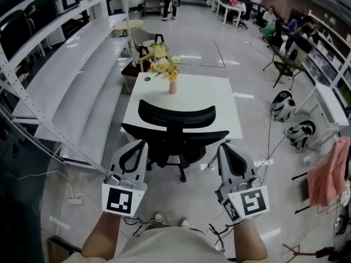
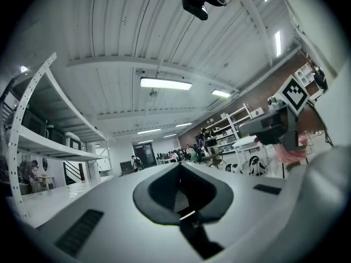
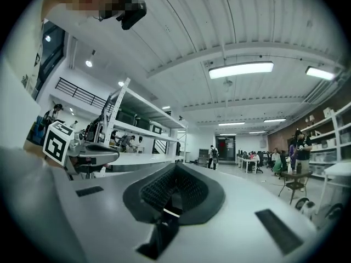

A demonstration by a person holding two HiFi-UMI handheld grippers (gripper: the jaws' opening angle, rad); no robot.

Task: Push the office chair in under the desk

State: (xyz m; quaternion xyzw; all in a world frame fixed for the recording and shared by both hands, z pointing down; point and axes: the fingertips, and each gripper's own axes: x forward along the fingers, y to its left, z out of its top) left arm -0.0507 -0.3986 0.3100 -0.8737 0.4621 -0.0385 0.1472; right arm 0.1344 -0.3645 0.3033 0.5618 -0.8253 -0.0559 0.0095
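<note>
The office chair [image 1: 175, 115] is standing at the near edge of the desk [image 1: 193, 92], with its back turned to the person and rising above the desk's edge. Its wheeled foot is showing on the floor at the near side of the desk, so I judge that the seat is sitting only partly below the top, though the head view is not settling how deep. The left gripper [image 1: 141, 145] and the right gripper [image 1: 223, 147] are hanging low at the near side of the desk, one at each flank of the chair. Both are keeping their jaws pressed together with nothing between them, pointing toward the ceiling. This is fitting two stages: the chair waiting for a push, or already pushed and let go. A flower vase [image 1: 173, 85] is standing on the desk's far part.
</note>
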